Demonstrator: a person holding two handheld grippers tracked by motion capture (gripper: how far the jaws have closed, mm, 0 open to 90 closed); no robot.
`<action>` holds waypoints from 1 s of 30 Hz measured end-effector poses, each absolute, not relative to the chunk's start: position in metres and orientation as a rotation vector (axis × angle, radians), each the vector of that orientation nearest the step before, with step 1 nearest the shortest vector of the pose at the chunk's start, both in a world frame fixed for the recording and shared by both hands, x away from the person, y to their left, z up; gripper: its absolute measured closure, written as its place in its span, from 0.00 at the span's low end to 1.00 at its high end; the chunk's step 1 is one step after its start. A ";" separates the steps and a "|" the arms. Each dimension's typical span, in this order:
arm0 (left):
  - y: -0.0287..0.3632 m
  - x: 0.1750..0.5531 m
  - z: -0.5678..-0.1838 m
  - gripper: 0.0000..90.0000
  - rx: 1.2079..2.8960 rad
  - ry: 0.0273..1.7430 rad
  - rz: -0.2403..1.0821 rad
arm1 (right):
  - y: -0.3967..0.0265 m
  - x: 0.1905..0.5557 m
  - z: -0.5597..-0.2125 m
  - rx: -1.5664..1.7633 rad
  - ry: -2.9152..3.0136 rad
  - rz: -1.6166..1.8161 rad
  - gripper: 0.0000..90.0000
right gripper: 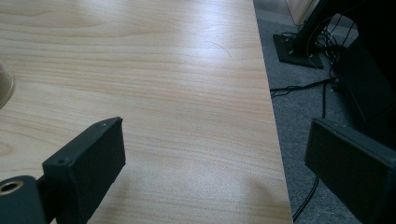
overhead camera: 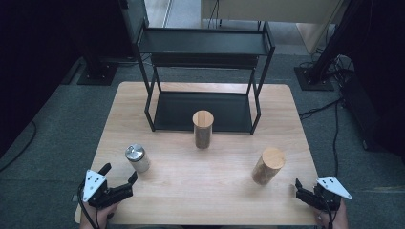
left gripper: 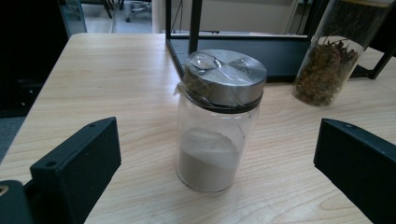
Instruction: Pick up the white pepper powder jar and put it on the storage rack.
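Near the surface's front-left corner, the left claw (overhead camera: 119,175) gapes wide around the powder jar (left gripper: 217,121), touching nothing; the right claw (right gripper: 215,163) stands open and empty at the front-right edge.

Herb jar (left gripper: 332,51) cut off at the top edge, another jar's base (right gripper: 4,86) clipped at the left edge, black rack (overhead camera: 205,71) top cropped.

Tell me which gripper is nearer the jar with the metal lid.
Left. The left gripper sits just below the metal-lidded jar, its open jaws framing it without touching. The right gripper is at the table's far right corner, well away.
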State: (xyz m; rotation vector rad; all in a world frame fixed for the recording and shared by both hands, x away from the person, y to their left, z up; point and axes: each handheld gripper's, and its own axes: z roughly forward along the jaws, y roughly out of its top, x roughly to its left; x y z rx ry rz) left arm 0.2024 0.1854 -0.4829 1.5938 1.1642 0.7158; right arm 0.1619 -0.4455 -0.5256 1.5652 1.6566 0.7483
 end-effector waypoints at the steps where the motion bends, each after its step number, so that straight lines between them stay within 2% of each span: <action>1: 0.183 0.204 -0.484 0.01 1.594 1.166 0.717 | -0.446 0.162 -0.526 1.565 1.657 0.748 0.06; 2: 0.181 0.204 -0.484 0.03 1.597 1.168 0.720 | -0.446 0.162 -0.526 1.566 1.656 0.748 0.06; 11: 0.168 0.217 -0.493 0.04 1.640 1.189 0.761 | -0.445 0.161 -0.526 1.555 1.658 0.744 0.06; 30: 0.148 0.244 -0.498 0.09 1.715 1.250 0.761 | -0.445 0.161 -0.525 1.553 1.654 0.744 0.06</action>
